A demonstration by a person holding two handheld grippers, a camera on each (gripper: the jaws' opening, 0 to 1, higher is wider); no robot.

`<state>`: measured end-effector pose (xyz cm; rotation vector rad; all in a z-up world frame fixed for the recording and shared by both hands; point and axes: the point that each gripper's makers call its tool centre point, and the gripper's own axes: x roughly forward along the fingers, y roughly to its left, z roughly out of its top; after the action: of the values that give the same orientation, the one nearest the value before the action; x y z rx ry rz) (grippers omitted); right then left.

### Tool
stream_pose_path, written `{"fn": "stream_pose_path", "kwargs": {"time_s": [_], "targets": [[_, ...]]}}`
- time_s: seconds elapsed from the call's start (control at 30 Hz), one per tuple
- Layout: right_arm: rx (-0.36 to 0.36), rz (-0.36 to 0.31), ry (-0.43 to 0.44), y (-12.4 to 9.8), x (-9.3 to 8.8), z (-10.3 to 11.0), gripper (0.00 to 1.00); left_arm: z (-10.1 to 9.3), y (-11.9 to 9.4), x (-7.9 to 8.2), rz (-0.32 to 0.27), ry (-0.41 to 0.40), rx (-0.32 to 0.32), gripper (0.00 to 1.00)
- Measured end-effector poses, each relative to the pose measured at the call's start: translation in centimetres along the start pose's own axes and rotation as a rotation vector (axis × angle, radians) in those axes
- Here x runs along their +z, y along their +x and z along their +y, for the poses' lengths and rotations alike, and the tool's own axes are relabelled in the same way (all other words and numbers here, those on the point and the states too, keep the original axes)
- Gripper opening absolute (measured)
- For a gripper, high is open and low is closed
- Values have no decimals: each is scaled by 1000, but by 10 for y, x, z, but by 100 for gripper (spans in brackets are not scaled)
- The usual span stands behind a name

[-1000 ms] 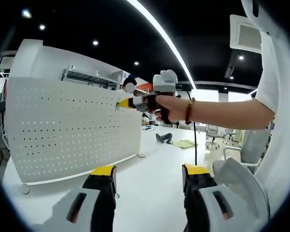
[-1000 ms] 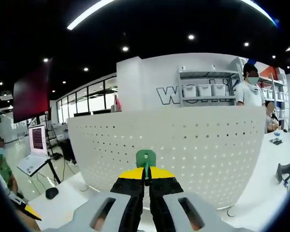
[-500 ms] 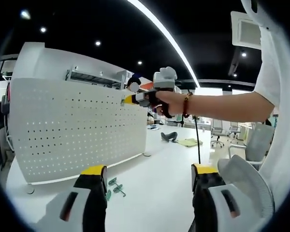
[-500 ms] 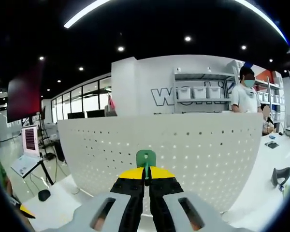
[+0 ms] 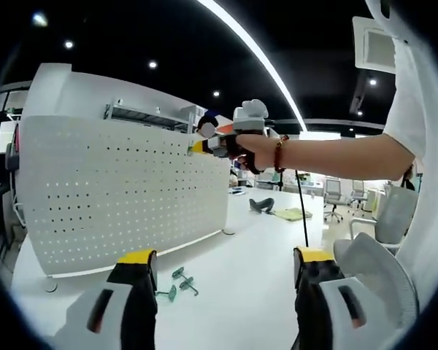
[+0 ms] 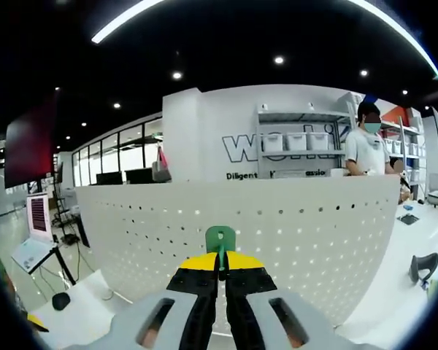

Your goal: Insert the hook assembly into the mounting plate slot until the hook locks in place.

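The green hook sits pinched between the yellow-tipped jaws of the right gripper, its rounded head standing up just above the jaw tips, and in the right gripper view it lies in front of the upper part of the white perforated mounting plate; whether it touches the plate cannot be told from that view. In the left gripper view the same right gripper is held in a person's hand with a bead bracelet at the wrist, and its yellow tip is up against the plate near the top edge on its far end, though the hook itself is too small to make out there. The left gripper is held low over the white surface, well away from the plate, with its jaws wide apart and nothing between them. On the surface just beyond the left jaw lie a few spare green hooks, loose and near the foot of the plate. The plate stands upright on the surface on small feet. Farther off on the surface lie a dark handheld tool and a yellowish cloth. Behind the plate in the right gripper view are a white wall with lettering, a shelf unit with white bins, and a person in a white top standing by it; a laptop on a stand is at the left.
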<state>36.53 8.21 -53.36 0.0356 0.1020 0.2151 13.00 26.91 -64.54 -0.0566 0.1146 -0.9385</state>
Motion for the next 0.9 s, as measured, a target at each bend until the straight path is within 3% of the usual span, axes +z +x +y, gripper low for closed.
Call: {"fn": "stream_pose_path", "kwargs": {"time_s": [0.9], "targets": [[-29, -1, 11, 38, 8, -13, 1, 18, -8, -9, 28, -11, 43, 79]]}}
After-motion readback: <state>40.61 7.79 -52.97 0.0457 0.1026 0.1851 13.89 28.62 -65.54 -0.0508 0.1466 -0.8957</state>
